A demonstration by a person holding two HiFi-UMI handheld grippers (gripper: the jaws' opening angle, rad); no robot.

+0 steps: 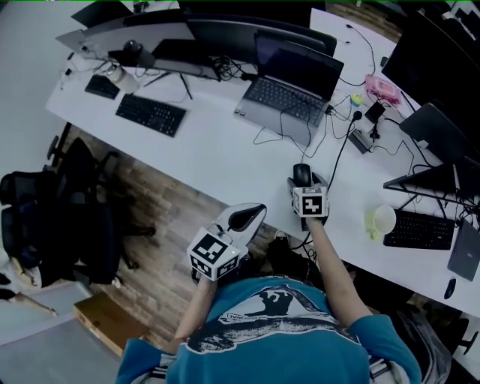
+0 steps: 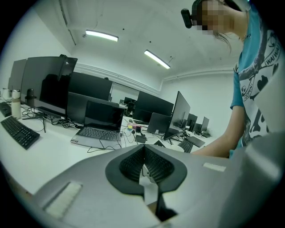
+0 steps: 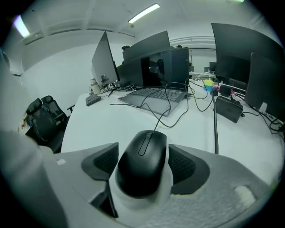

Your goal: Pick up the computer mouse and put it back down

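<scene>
Right claw (image 3: 143, 151) wide apart around smooth, rounded black mouse (image 3: 141, 171); left claw (image 2: 144, 150) together.

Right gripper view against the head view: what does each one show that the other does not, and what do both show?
Only the right gripper view shows the bare gaps between the mouse and the pads of the right gripper, whose jaws stand open around it, and a ceiling light. Only the head view shows the left gripper, the wooden floor and the person's blue shirt. Both show the mouse, the open laptop and the white desk.
</scene>
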